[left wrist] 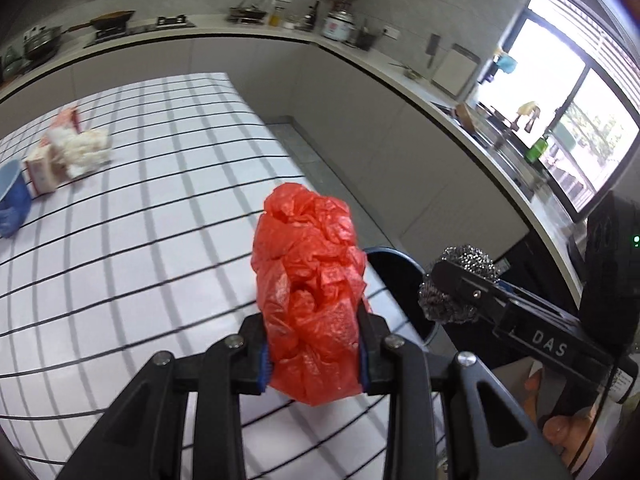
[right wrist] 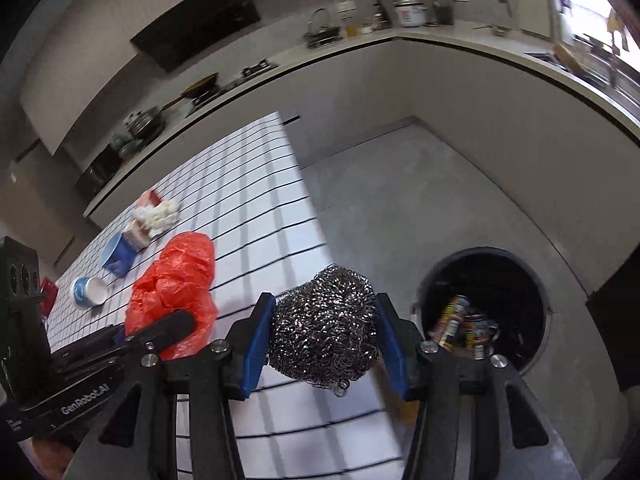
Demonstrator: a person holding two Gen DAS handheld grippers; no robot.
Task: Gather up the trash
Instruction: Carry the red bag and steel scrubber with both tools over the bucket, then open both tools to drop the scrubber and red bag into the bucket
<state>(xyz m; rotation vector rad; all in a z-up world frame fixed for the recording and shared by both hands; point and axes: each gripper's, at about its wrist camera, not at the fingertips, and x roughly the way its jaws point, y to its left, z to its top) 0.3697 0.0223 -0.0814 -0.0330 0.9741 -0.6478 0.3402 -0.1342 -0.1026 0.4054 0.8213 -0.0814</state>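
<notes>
My left gripper (left wrist: 314, 354) is shut on a crumpled red plastic bag (left wrist: 310, 280), held above the white checked table (left wrist: 140, 240) near its right edge. My right gripper (right wrist: 326, 344) is shut on a steel wool scourer (right wrist: 326, 324), its blue pads pressing both sides. That scourer (left wrist: 460, 284) and the right gripper (left wrist: 456, 280) also show at the right of the left wrist view. The red bag (right wrist: 172, 292) and left gripper (right wrist: 168, 330) appear left in the right wrist view. A round black trash bin (right wrist: 486, 312) stands on the floor beside the table, with cans inside.
On the table's far side lie a tissue box with white tissue (left wrist: 68, 152), a blue bowl (left wrist: 12, 196), and a blue-and-white cup (right wrist: 88, 292). Kitchen counters (left wrist: 360, 56) with pots and bottles run along the walls. Grey floor (right wrist: 420, 200) lies between table and counters.
</notes>
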